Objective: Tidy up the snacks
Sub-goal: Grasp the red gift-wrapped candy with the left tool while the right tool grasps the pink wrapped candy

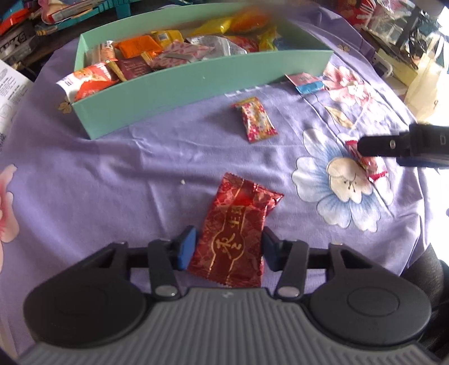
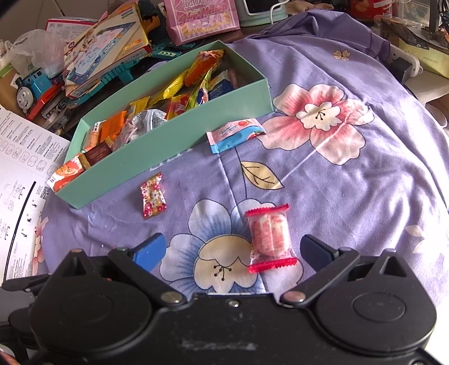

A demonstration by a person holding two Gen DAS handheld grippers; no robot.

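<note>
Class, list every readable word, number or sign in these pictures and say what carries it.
"BIRTHDAY": pink bag, top line partly cropped.
Gold Chinese characters on red packet: unclear.
Print on pink-blue sachet and instruction sheet: too small to read.

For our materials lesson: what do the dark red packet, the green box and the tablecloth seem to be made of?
Dark red packet: likely metallised plastic film, glossy, with crinkles and glints. Green box: probably matte card, with thin flat walls. Tablecloth: woven fabric, soft wrinkles, printed flowers.
</note>
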